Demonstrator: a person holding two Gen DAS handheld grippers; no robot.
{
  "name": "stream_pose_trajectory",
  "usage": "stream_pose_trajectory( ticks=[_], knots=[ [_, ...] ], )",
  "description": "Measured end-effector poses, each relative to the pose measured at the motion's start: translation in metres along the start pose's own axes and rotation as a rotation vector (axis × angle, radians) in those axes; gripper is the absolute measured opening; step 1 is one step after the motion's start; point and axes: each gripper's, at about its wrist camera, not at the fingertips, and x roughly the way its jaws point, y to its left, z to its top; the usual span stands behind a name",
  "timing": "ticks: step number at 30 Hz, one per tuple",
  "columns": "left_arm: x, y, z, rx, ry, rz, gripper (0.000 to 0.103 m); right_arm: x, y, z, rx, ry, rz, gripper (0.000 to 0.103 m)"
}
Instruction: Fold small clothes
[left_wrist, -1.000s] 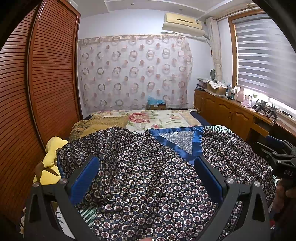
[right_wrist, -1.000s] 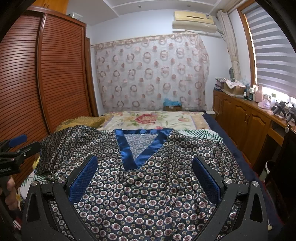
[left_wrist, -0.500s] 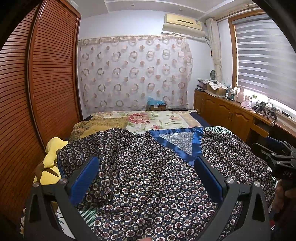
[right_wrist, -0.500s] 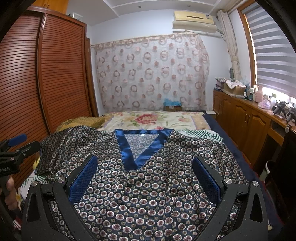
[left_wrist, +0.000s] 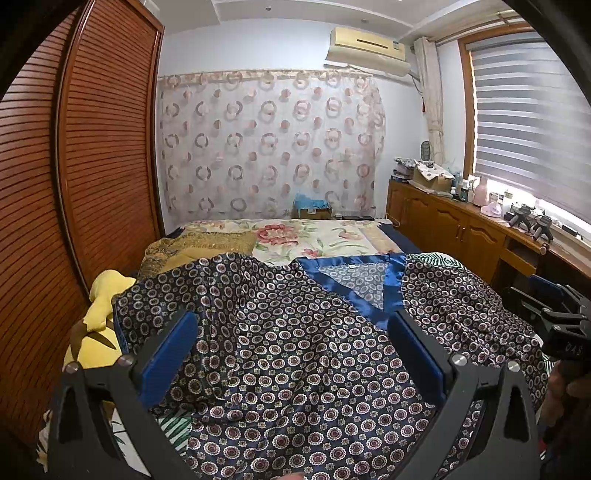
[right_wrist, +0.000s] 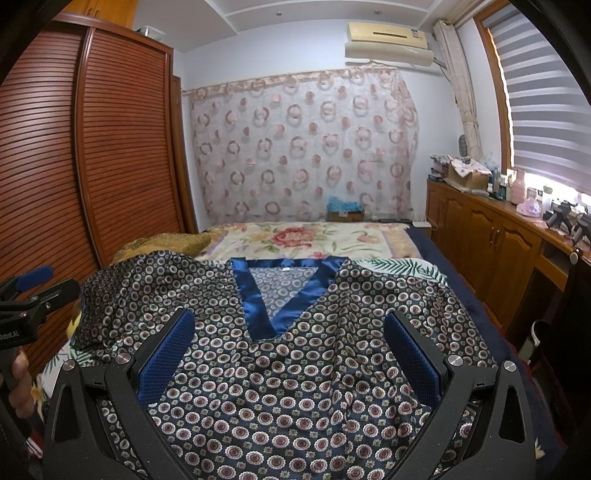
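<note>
Satin patterned top (right_wrist: 295, 387) lies spread on the bed (right_wrist: 314, 236), blue V-neck at twelve o'clock; both your left gripper (left_wrist: 291, 354) and right gripper (right_wrist: 288, 350) gape wide, empty. No readable label.

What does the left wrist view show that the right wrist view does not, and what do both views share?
Only the left wrist view shows the yellow plush beside the shirt and the right gripper from the side. Only the right wrist view shows the whole V-neck head-on and the left gripper at the edge. Both show the patterned shirt spread on the bed, open jaws holding nothing, the curtain and the wardrobe.
</note>
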Motion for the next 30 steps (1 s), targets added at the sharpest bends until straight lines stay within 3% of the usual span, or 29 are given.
stream_pose_trajectory(
  ticks=[11,23,30],
  knots=[
    [0.02,0.034,-0.019,-0.038,0.058,0.009,0.103,0.022,0.011,-0.018,-0.011,0.05,0.057,0.103],
    [0.041,0.11,-0.044,-0.109,0.139,0.099,0.103,0.048,0.019,-0.038,-0.019,0.132,0.116,0.103],
    [0.057,0.158,-0.065,-0.17,0.231,0.113,0.103,0.06,0.026,-0.046,-0.031,0.183,0.151,0.103]
  ],
)
